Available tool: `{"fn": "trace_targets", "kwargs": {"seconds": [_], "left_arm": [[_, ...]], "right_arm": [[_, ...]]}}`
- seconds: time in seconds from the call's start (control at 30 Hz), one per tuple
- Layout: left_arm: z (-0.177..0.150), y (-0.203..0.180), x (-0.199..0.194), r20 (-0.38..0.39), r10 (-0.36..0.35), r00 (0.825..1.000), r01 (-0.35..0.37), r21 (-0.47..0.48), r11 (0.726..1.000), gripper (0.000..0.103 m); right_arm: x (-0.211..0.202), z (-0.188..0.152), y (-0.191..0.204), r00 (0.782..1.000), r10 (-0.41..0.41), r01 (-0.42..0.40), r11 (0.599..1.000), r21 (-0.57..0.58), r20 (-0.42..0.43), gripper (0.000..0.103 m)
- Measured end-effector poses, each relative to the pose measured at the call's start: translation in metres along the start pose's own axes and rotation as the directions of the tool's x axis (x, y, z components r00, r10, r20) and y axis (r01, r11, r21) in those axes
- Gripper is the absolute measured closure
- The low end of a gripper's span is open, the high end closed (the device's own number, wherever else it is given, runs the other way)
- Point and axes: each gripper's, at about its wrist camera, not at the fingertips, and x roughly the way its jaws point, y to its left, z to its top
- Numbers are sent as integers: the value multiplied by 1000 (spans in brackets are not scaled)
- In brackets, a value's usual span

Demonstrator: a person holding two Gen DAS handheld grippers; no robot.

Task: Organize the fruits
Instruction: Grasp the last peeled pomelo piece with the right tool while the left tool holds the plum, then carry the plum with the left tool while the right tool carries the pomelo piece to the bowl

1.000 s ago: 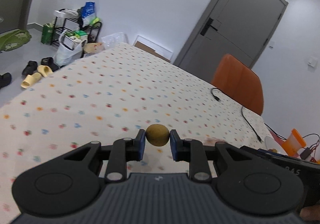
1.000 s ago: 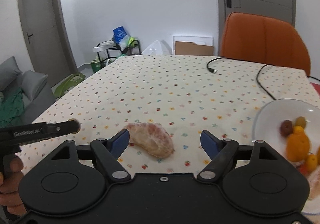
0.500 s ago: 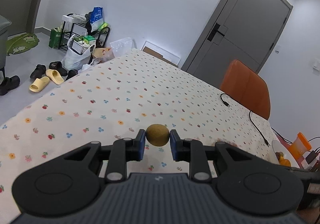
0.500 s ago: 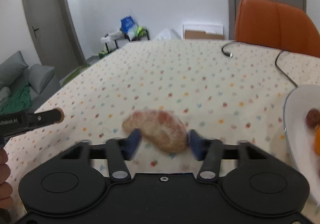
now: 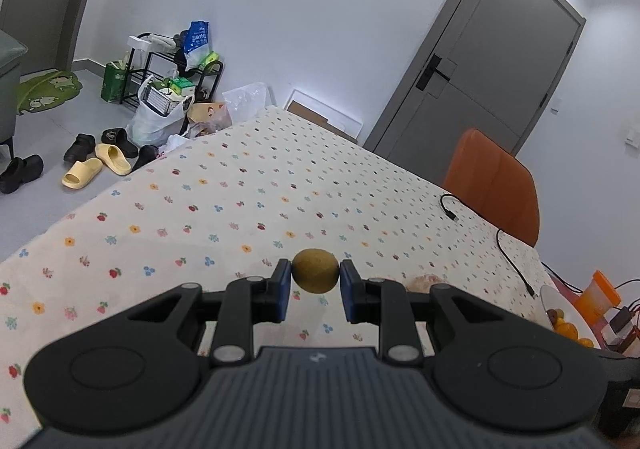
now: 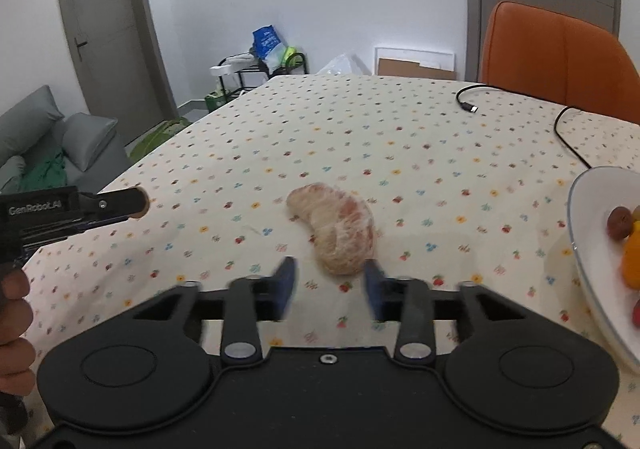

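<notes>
Left wrist, left gripper (image 5: 315, 285) clamping one kiwi (image 5: 315, 270), right gripper (image 6: 330, 287) parted beside one pomelo segment (image 6: 335, 234)

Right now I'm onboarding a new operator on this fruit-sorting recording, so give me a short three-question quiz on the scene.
1. True or false: the left gripper is shut on the small green-brown fruit.
2. The peeled pomelo segment lies: A) on the white plate, B) on the tablecloth, C) on the orange chair.
3. What does the right gripper hold?

Key: 1 true. 2 B. 3 Nothing; its blurred fingers flank the segment's near end without gripping it.
</notes>
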Motion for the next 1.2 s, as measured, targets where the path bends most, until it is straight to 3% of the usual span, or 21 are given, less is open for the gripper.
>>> {"fn": "trace_targets", "kwargs": {"seconds": [0.13, 0.53, 0.63, 0.8, 1.2], "left_arm": [[0, 0, 7, -8, 8, 1000, -8, -2, 1000, 78], [1, -1, 26, -30, 7, 1000, -7, 7, 1000, 78], [2, 0, 29, -35, 11, 999, -11, 6, 1000, 78], [1, -5, 28, -34, 10, 999, -10, 16, 1000, 78], [-10, -51, 1, 13, -23, 1000, 22, 120, 993, 78]], "right_arm": [[10, 6, 0, 1000, 5, -5, 999, -32, 4, 42], [45, 20, 3, 1000, -26, 25, 997, -77, -7, 41], [47, 20, 7, 999, -44, 44, 994, -102, 7, 57], [39, 17, 3, 1000, -12, 13, 995, -95, 11, 65], [-14, -3, -23, 997, -2, 0, 1000, 20, 83, 66]]}}
